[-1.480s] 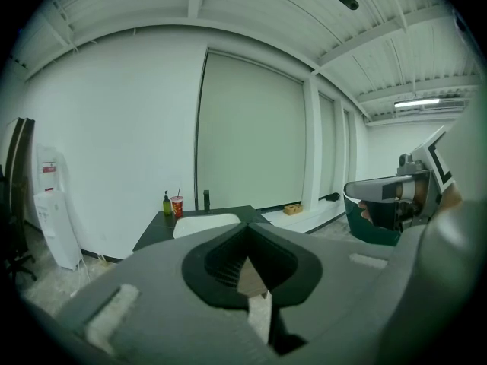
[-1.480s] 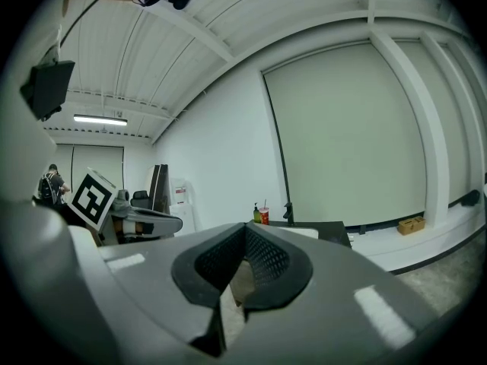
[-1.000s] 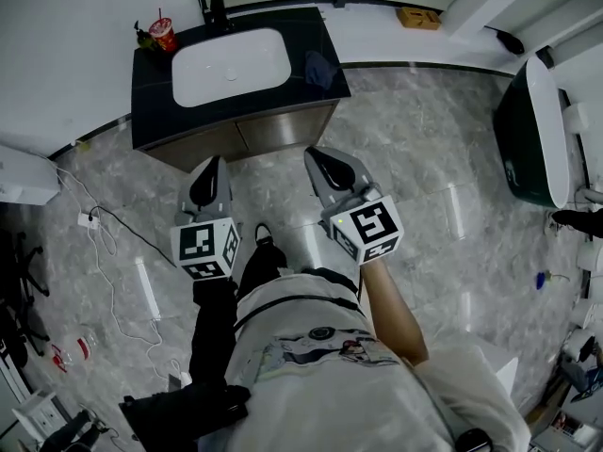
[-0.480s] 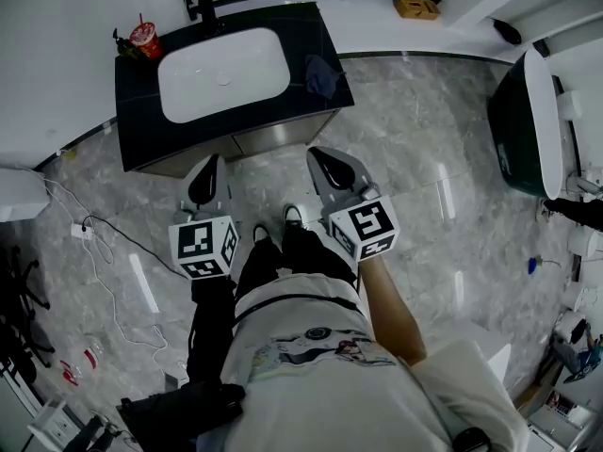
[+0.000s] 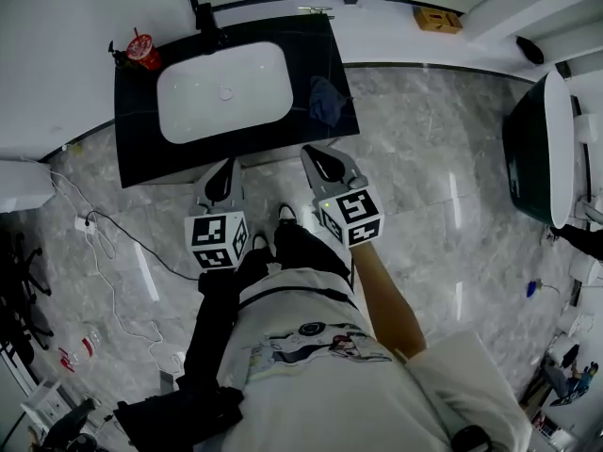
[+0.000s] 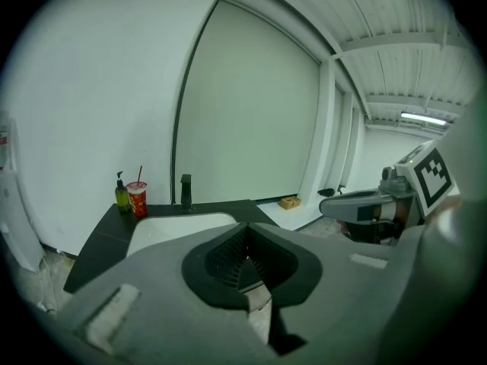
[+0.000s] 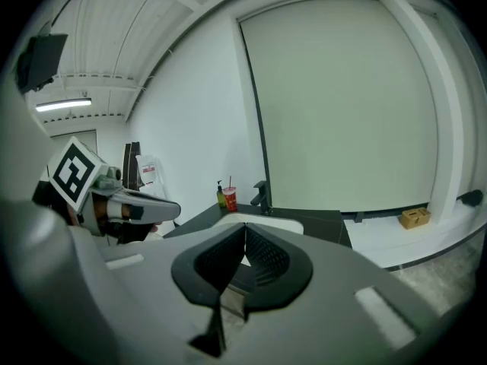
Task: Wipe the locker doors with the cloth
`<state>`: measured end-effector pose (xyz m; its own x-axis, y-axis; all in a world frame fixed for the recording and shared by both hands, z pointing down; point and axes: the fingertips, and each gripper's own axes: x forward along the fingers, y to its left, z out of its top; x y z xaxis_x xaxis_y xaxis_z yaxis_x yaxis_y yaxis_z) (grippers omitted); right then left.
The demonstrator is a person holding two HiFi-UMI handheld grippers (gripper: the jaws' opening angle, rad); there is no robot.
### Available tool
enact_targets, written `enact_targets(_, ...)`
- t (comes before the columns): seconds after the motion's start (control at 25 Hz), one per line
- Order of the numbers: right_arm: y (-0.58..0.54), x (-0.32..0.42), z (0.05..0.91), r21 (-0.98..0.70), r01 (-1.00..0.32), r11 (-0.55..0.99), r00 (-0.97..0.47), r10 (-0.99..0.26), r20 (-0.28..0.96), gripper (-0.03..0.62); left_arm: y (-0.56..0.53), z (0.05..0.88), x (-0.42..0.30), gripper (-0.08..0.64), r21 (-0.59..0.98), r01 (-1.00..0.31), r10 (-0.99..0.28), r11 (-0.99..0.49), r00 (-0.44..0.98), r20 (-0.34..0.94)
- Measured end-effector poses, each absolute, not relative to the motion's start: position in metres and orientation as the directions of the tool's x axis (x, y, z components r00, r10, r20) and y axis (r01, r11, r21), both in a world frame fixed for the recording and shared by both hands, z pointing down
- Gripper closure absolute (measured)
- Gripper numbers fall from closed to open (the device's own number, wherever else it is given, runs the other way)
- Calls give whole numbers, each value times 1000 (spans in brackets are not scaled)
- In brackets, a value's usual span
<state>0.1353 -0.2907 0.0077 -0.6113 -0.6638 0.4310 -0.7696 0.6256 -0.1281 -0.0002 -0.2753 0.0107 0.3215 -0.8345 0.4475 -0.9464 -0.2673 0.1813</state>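
A crumpled blue cloth (image 5: 326, 101) lies on the right end of the black vanity counter (image 5: 132, 111), beside the white basin (image 5: 223, 92). My left gripper (image 5: 223, 173) and right gripper (image 5: 317, 157) point at the counter's front edge, side by side, just short of it. The right gripper is nearest the cloth, a little below it in the head view. Both are shut with nothing between the pads, as the left gripper view (image 6: 245, 234) and the right gripper view (image 7: 245, 231) show. The cabinet front under the counter is hidden from above.
A red cup with a straw (image 5: 143, 50) and a black tap (image 5: 204, 16) stand at the back of the counter. White cables (image 5: 104, 226) trail over the marble floor at left. A dark tub (image 5: 537, 149) stands at right, a cardboard box (image 5: 438, 19) on the far ledge.
The person has stepped toward the vanity, and both grippers have travelled forward and down with them. The cabinet doors seen earlier are now hidden under the counter edge. Both grippers stayed shut.
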Motion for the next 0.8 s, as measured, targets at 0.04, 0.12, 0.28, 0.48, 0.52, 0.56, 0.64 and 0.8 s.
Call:
enact_targets(0.04, -299, 140, 17, -132, -770, 624, -608, -656, 447, 588, -279, 18, 4, 560, 176, -947, -825, -269, 321, 465)
enact_targets(0.12, -316, 149, 38, -139, -772, 620, -600, -637, 485, 568, -285, 33, 10, 560, 168, -948, -803, -272, 320, 503)
enact_targets(0.28, -351, 174, 91, -128, -790, 600, -555, -610, 566, 534, -285, 56, 16, 560, 153, -945, -761, -290, 324, 561)
enact_targets(0.48, -399, 200, 149, -91, -810, 580, -488, -579, 653, 454, -274, 73, 10, 560, 136, -954, -732, -268, 294, 614)
enact_targets(0.52, -409, 204, 159, -74, -811, 580, -472, -576, 667, 447, -272, 76, 9, 560, 133, -956, -729, -263, 287, 622)
enact_targets(0.56, -418, 208, 168, -53, -811, 583, -456, -571, 683, 437, -270, 78, 8, 560, 132, -957, -726, -258, 282, 628)
enact_targets(0.64, -434, 214, 189, -12, -807, 591, -418, -556, 718, 423, -268, 80, 6, 560, 130, -959, -721, -250, 274, 637)
enact_targets(0.8, -463, 219, 228, 30, -791, 611, -360, -505, 784, 367, -264, 81, 2, 560, 128, -964, -713, -231, 258, 652)
